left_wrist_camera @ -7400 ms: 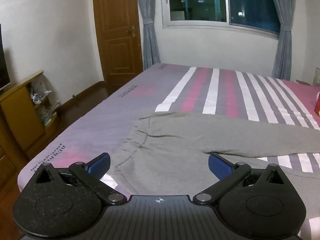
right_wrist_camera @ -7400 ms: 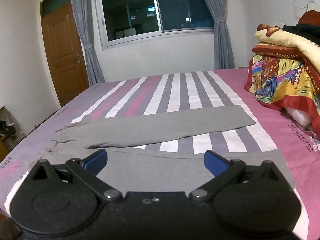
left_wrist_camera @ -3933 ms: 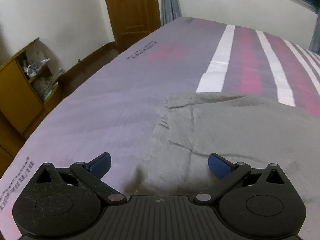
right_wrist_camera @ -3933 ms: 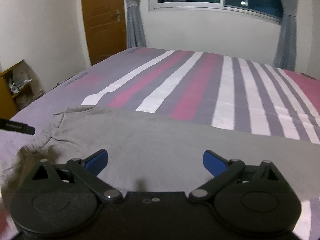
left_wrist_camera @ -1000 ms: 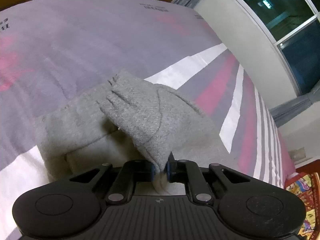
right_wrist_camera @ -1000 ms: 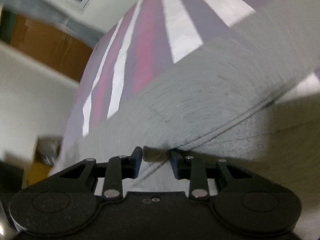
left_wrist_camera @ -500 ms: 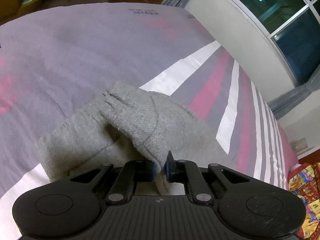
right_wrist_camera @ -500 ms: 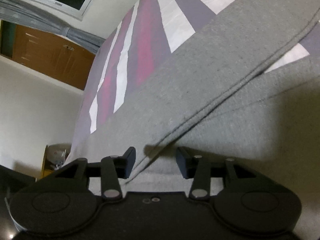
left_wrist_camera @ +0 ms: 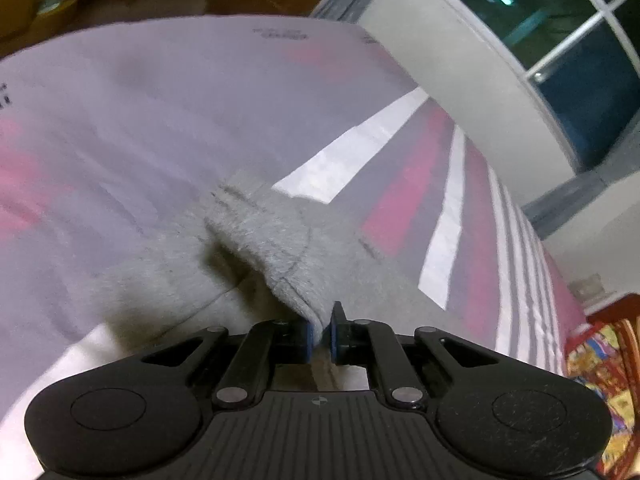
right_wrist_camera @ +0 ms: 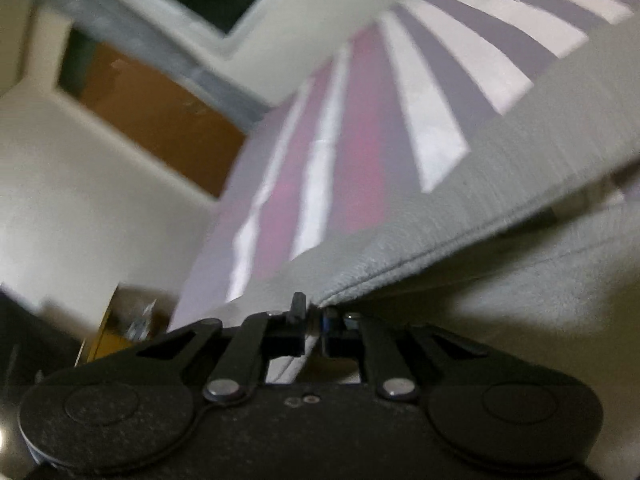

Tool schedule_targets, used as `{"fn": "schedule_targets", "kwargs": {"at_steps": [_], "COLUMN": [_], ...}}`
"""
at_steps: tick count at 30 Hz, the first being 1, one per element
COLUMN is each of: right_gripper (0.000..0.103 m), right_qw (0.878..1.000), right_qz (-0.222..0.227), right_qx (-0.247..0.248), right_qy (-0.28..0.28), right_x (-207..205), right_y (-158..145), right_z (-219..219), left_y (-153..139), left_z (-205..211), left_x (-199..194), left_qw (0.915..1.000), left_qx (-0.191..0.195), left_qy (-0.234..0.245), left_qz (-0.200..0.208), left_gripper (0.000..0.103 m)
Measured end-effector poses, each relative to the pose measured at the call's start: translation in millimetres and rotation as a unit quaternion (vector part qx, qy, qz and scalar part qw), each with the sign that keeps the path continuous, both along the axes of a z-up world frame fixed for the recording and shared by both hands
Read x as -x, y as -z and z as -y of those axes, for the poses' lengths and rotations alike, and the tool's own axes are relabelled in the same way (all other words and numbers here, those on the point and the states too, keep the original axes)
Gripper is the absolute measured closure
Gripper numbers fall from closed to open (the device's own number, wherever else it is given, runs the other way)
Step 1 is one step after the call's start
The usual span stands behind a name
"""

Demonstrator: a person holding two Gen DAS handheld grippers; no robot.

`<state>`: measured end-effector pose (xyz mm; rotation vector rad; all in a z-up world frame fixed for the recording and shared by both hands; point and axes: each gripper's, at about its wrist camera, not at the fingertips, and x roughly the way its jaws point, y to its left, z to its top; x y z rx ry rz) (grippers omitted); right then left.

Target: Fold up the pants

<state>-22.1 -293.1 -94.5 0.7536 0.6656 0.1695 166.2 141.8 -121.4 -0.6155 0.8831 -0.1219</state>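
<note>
The grey pants (left_wrist_camera: pixel 276 240) lie on the striped bed sheet (left_wrist_camera: pixel 160 112). My left gripper (left_wrist_camera: pixel 320 330) is shut on the waistband edge and lifts it into a raised fold above the bed. In the right wrist view the grey pants (right_wrist_camera: pixel 500 184) show as a long leg edge lifted off the layer beneath. My right gripper (right_wrist_camera: pixel 314 320) is shut on that seam edge. The view is tilted and blurred.
The bed's purple, pink and white stripes (right_wrist_camera: pixel 360 128) run toward the window wall (left_wrist_camera: pixel 580 60). A wooden door (right_wrist_camera: pixel 152 112) and a wooden shelf (right_wrist_camera: pixel 116 328) stand at the left. A colourful blanket pile (left_wrist_camera: pixel 600 360) sits at the bed's right end.
My right gripper has closed from slightly open onto the pant leg seam and lifted it. My left gripper keeps its grip on the waistband and has moved it further across the bed.
</note>
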Motion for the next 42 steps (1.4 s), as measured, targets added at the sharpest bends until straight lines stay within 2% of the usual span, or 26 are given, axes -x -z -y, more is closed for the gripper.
{"fn": "schedule_targets", "kwargs": {"at_steps": [2, 4, 5, 8, 11, 14, 16, 19, 20, 21, 22, 23, 27, 29, 30, 36, 39, 42], "right_gripper": [0.096, 0.096, 0.096, 0.096, 0.096, 0.096, 0.096, 0.094, 0.092, 0.09, 0.081, 0.078, 0.076, 0.075, 0.075, 0.074, 0.07, 0.073], "right_qw": [1.0, 0.999, 0.998, 0.993, 0.992, 0.994, 0.994, 0.988, 0.986, 0.988, 0.99, 0.991, 0.993, 0.994, 0.994, 0.99, 0.987, 0.982], "right_qz": [-0.006, -0.023, -0.035, -0.079, -0.105, -0.086, -0.067, -0.108, -0.118, -0.112, -0.106, -0.098, -0.093, -0.102, -0.106, -0.115, -0.115, -0.108], "right_qx": [0.005, -0.004, -0.003, 0.045, 0.038, 0.032, 0.05, 0.075, 0.079, 0.07, 0.059, 0.052, 0.048, 0.044, 0.04, 0.044, 0.0, -0.046], "right_qy": [-0.027, -0.047, -0.056, -0.07, -0.06, -0.065, -0.071, -0.081, -0.088, -0.084, -0.078, -0.073, -0.049, -0.023, -0.008, 0.073, 0.11, 0.151], "right_x": [21.9, 40.2, 45.8, 54.1, 61.2, 69.0, 61.4, 47.7, 47.1, 51.1, 54.2, 56.3, 64.3, 77.4, 97.0, 109.9, 111.2, 102.6], "right_y": [-5.0, 3.8, 10.0, 43.6, 67.7, 51.5, 36.9, 56.3, 63.1, 62.9, 54.2, 49.8, 41.2, 45.8, 51.0, 57.7, 68.7, 89.6], "right_z": [-9.4, -20.7, -27.2, -45.1, -48.4, -53.1, -58.9, -61.9, -63.2, -61.4, -59.6, -56.1, -35.7, -19.0, -4.3, 46.8, 71.1, 83.6], "left_y": [-1.9, 5.4, 11.5, 36.7, 52.3, 41.3, 36.3, 56.4, 59.2, 56.8, 51.0, 43.6, 13.7, 3.6, 2.3, 22.6, 37.7, 41.9], "left_z": [-14.4, -28.5, -33.7, -38.2, -35.9, -35.7, -34.7, -33.5, -34.6, -35.7, -35.5, -34.2, -24.7, -13.8, -2.3, 69.6, 91.3, 96.1], "left_x": [14.9, 26.7, 32.0, 40.5, 43.1, 47.8, 51.2, 41.3, 41.9, 44.4, 48.5, 53.2, 73.6, 82.5, 83.3, 74.7, 71.7, 70.6], "left_qw": [1.0, 0.9999, 0.9998, 0.9989, 0.9983, 0.999, 0.999, 0.9967, 0.9964, 0.9965, 0.9965, 0.9962, 0.9954, 0.9955, 0.9953, 0.9935, 0.9917, 0.9918], "left_qx": [-0.002, -0.001, -0.003, -0.013, -0.027, -0.021, -0.037, -0.048, -0.041, -0.034, -0.033, -0.043, -0.088, -0.094, -0.096, -0.09, -0.102, -0.105], "left_qy": [0.001, -0.005, -0.008, -0.013, -0.015, -0.023, -0.016, -0.003, -0.012, -0.023, -0.032, -0.037, -0.029, -0.006, 0.007, 0.065, 0.071, 0.064], "left_qz": [-0.002, -0.012, -0.018, -0.042, -0.05, -0.031, -0.018, -0.066, -0.073, -0.073, -0.07, -0.066, -0.023, -0.007, -0.006, -0.026, -0.032, -0.034], "left_gripper": [0.095, 0.095, 0.095, 0.095, 0.095, 0.095, 0.095, 0.094, 0.093, 0.092, 0.091, 0.089, 0.086, 0.086, 0.086, 0.086, 0.086, 0.086]}}
